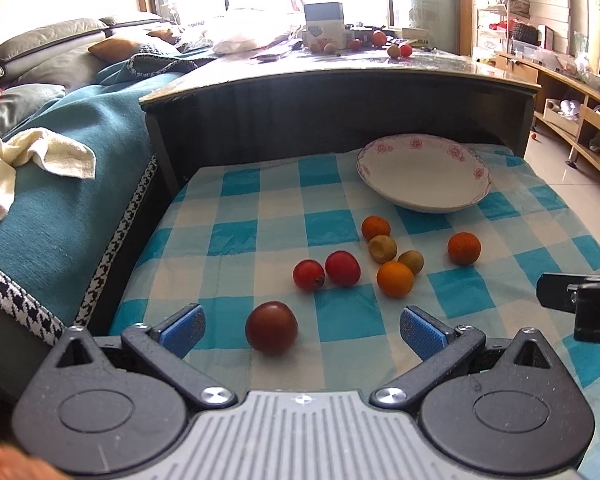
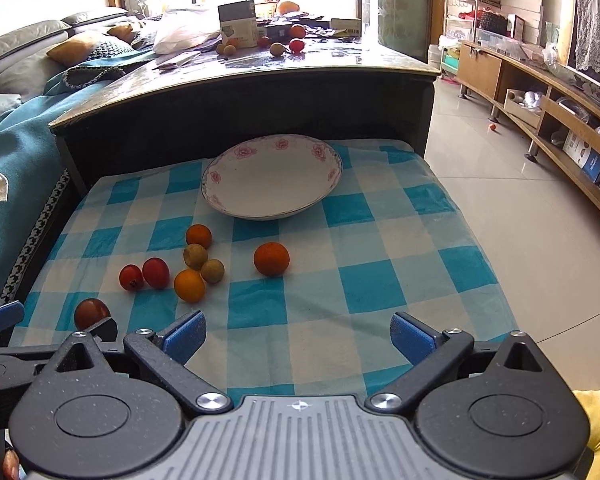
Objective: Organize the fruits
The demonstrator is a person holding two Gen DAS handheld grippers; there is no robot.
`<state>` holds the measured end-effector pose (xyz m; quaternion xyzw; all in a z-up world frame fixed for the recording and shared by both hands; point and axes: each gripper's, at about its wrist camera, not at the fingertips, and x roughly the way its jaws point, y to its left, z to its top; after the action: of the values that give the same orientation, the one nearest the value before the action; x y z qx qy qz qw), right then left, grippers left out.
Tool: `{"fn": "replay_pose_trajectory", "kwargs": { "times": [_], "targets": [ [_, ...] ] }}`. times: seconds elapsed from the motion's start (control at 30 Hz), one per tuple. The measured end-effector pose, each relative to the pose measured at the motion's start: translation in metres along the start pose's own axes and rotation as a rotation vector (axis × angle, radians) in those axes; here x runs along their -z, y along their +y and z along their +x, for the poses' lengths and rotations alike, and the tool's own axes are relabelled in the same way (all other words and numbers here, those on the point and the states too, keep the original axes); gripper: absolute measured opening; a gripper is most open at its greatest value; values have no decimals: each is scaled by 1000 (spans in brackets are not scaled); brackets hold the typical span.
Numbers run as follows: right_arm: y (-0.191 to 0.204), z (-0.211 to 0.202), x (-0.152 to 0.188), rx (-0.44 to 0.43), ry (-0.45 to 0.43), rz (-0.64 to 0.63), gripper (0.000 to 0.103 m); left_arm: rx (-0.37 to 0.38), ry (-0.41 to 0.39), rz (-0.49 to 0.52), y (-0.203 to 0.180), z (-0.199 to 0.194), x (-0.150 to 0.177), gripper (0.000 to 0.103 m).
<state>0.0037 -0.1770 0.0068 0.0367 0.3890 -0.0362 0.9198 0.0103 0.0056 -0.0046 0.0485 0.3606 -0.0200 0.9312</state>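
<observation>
Several small fruits lie on a blue-checked cloth [image 1: 260, 208]. A dark red fruit [image 1: 271, 328] sits just ahead of my left gripper [image 1: 300, 330], which is open with the fruit between its blue pads, untouched. Farther off are two red fruits [image 1: 326, 270], two greenish ones [image 1: 396, 254] and three orange ones, one of them [image 1: 464, 248] apart to the right. An empty white plate with pink flowers [image 1: 424, 172] stands behind them. My right gripper [image 2: 298, 336] is open over bare cloth, the lone orange fruit [image 2: 271, 258] ahead of it and the plate [image 2: 272, 176] beyond.
A dark table [image 1: 340, 80] with more fruit, boxes and bags rises behind the cloth. A teal-covered sofa [image 1: 60, 184] with a cream towel lies left. Tiled floor [image 2: 500, 168] and low wooden shelving [image 2: 560, 120] are to the right. The other gripper shows at the right edge [image 1: 580, 300].
</observation>
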Motion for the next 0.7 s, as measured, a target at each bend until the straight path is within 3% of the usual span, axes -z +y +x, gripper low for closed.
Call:
{"fn": "replay_pose_trajectory", "kwargs": {
  "times": [0.7],
  "targets": [
    [19,46,-22,-49,68,-102,87,-17,29,130,7,33,-18,103]
  ]
}}
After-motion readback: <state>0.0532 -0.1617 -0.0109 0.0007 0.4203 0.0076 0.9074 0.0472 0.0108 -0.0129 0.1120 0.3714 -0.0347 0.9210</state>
